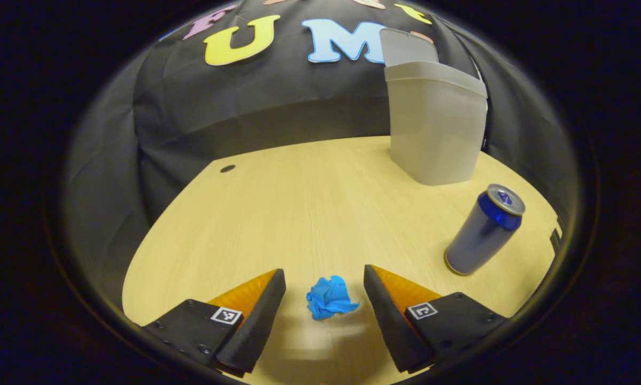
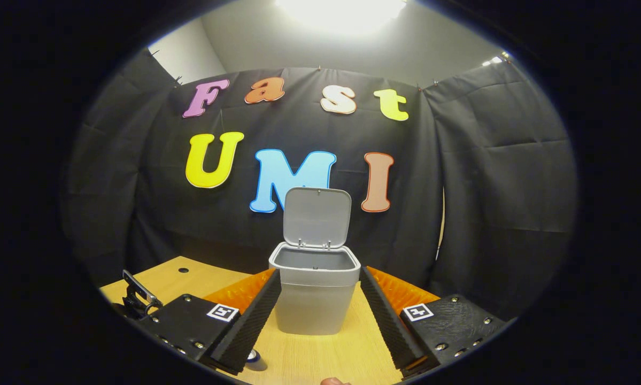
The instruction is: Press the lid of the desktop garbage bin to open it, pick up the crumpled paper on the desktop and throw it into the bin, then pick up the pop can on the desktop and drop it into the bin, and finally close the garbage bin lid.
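At the bottom of the left gripper view my left gripper (image 1: pixel 324 307) hangs with its fingers spread wide, and the crumpled paper (image 1: pixel 329 297) lies on the desk (image 1: pixel 309 203) right between them, touching neither. I judge this the step in hand: the lid is already up, so the paper goes first. To do it well I would lower until the fingertips nearly meet the wood, keep the ball centred in the gap, and close slowly, since such a light wad could skid away if one finger reaches it first. Farther off, at the right of that view, the pop can (image 1: pixel 485 229) stands upright on the desk, well apart from the paper and near the bin (image 1: pixel 435 128), which sits at the upper right by the back edge. I would lift the paper high enough to clear the can and the bin's rim. In the right gripper view my right gripper (image 2: pixel 320 321) is also spread open and grasps nothing; the bin (image 2: pixel 314 294) shows beyond its fingers in the centre, its lid (image 2: pixel 317 216) standing upright behind the opening.
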Tool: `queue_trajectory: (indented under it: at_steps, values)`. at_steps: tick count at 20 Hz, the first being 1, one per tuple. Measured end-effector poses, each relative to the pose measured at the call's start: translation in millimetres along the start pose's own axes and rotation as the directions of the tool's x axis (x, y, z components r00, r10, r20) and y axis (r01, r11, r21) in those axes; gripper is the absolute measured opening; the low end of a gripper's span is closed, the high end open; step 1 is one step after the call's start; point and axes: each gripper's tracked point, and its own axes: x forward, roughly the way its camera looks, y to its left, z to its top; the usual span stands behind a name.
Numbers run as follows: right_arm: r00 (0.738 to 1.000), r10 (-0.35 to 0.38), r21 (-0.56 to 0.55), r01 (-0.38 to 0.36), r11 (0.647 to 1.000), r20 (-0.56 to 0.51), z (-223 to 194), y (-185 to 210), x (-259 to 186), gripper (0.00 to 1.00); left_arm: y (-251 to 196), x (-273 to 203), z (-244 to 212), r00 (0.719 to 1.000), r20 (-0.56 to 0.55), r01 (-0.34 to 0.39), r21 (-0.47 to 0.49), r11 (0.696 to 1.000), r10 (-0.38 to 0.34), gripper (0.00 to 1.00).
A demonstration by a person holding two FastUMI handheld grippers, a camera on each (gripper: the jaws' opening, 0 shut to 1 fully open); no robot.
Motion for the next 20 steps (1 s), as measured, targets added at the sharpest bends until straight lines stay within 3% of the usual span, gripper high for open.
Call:
queue_trajectory:
  at_steps: [3, 4, 5, 7, 8, 12, 14, 16, 17, 19, 20]
  values:
    - [1.000, 0.016, -0.003, -0.016, 1.000, -0.015, -5, 2, -1, 0.96, -1, 5, -9, 1.000, -0.024, 0.003, 0.013, 1.000, -0.003, 1.00]
    - [0.999, 0.027, -0.004, -0.027, 1.000, -0.026, -10, 5, -2, 0.96, -2, 7, -13, 0.999, -0.039, 0.011, 0.013, 1.000, -0.010, 0.91]
    - [0.999, 0.033, -0.006, -0.034, 0.999, -0.037, -13, 5, -3, 0.96, -2, 8, -17, 0.998, -0.055, 0.008, 0.016, 1.000, -0.007, 0.96]
    - [0.998, 0.031, -0.011, -0.032, 0.999, -0.047, -16, 2, -5, 0.96, -2, 11, -23, 0.997, -0.076, 0.002, 0.021, 1.000, -0.001, 0.96]
    - [0.998, 0.027, -0.011, -0.027, 1.000, -0.050, -17, -1, -5, 0.96, -3, 13, -20, 0.998, -0.063, 0.004, 0.023, 1.000, -0.002, 0.85]
    - [0.997, 0.014, 0.004, -0.014, 1.000, -0.070, -24, -10, -9, 0.96, -13, 17, -20, 0.997, -0.070, 0.016, 0.015, 1.000, -0.015, 0.66]
    - [0.997, 0.003, 0.011, -0.002, 1.000, -0.072, -26, -16, -10, 0.96, -14, 16, -21, 0.997, -0.073, 0.003, 0.013, 1.000, -0.002, 0.49]
    - [0.997, -0.005, 0.017, 0.007, 1.000, -0.073, -28, -21, -12, 0.96, -14, 16, -23, 0.997, -0.077, -0.007, 0.006, 1.000, 0.008, 0.51]
    - [0.997, -0.008, 0.019, 0.009, 1.000, -0.076, -30, -23, -12, 0.96, -14, 13, -21, 0.997, -0.073, -0.009, 0.001, 1.000, 0.009, 0.39]
    - [0.997, -0.012, 0.024, 0.014, 1.000, -0.080, -31, -25, -12, 0.96, -12, 17, -22, 0.997, -0.070, -0.016, 0.004, 1.000, 0.017, 0.34]
    - [0.997, -0.013, 0.029, 0.015, 0.999, -0.079, -33, -25, -14, 0.96, -13, 15, -21, 0.998, -0.067, -0.013, 0.000, 1.000, 0.013, 0.24]
